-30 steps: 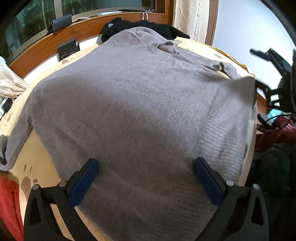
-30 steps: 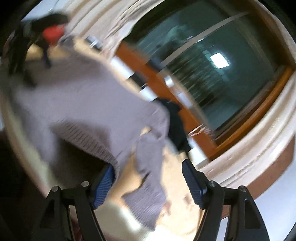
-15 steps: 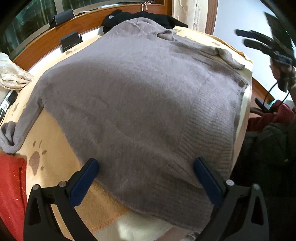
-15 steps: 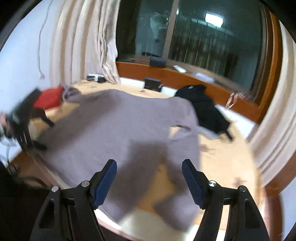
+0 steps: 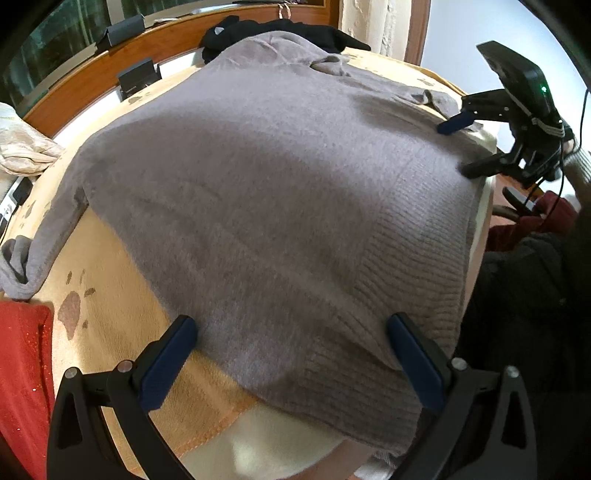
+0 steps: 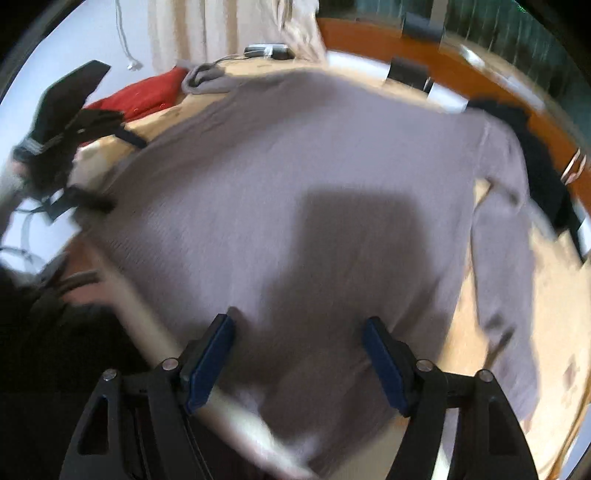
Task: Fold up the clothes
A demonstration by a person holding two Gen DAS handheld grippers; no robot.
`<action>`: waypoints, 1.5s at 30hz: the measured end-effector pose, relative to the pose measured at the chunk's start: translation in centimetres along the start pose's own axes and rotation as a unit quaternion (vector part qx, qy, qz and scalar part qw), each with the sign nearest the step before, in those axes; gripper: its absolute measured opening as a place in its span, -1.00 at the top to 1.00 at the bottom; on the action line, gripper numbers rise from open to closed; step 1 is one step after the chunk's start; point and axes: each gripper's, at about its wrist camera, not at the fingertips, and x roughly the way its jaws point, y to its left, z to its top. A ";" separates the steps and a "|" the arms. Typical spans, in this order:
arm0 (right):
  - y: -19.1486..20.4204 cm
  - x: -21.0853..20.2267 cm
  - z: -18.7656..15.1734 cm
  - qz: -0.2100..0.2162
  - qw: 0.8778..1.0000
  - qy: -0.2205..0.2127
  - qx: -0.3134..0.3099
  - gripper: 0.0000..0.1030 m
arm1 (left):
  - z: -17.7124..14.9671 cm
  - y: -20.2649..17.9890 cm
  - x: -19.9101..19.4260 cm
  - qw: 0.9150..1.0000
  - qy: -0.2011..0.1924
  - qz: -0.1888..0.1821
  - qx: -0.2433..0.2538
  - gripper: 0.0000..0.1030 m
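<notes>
Beige blanket [image 5: 110,295] with brown paw prints covers the work surface; wooden ledge [image 5: 92,62] and dark window run behind it. One grey sweater [image 5: 277,184] lies spread flat over the blanket, front or back side up I cannot tell, its ribbed hem hanging over the near edge. Two sleeves counted: one trails off to the left in the left wrist view and ends bunched beside one red garment [image 5: 22,369]; the other lies along the sweater's far right side in the right wrist view. One black garment [image 5: 280,33] sits heaped at the far end, touching the sweater's shoulder area. Two small black boxes [image 5: 138,75] stand on the ledge. One cream cloth [image 5: 22,147] lies at the left edge.

Two grippers. Left gripper [image 5: 291,354] hovers over the hem corner near the left side seam, fingers spread wide, nothing between the blue pads [image 5: 164,369]; whether they touch the knit cannot be told. Right gripper [image 6: 299,354] is over the opposite hem corner, fingers also wide apart, grey knit below them but not pinched; the view is motion-blurred. Seen from the left camera, its two fingers straddle the sweater's right edge. A pale knit sleeve shows behind it at the frame edge.
</notes>
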 end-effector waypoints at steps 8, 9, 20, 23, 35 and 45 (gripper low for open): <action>-0.3 -1.7 -1.5 -0.023 0.999 0.025 -0.026 -0.58 | -0.5 0.6 -2.1 1.000 0.010 0.009 0.020 -1.00; -0.1 -2.3 -1.2 -0.027 0.999 0.012 -0.030 -0.58 | -0.2 0.4 -2.5 1.000 0.004 0.011 0.020 -1.00; 1.5 -0.4 3.8 0.027 0.999 -0.036 0.010 -0.58 | 0.8 -1.5 0.1 0.998 0.029 0.034 0.044 -1.00; 1.7 1.2 2.7 0.025 1.000 -0.018 0.005 -0.60 | 0.0 -0.4 0.1 0.999 0.034 0.011 0.015 -1.00; 0.2 -1.4 0.6 0.053 0.998 -0.036 0.014 -0.63 | 4.3 -0.1 -2.4 0.995 -0.029 0.070 0.071 -1.00; -12.9 -10.2 -7.2 -0.120 0.943 -0.130 0.281 -0.60 | 14.1 1.4 -0.9 0.993 -0.114 -0.018 -0.026 -1.00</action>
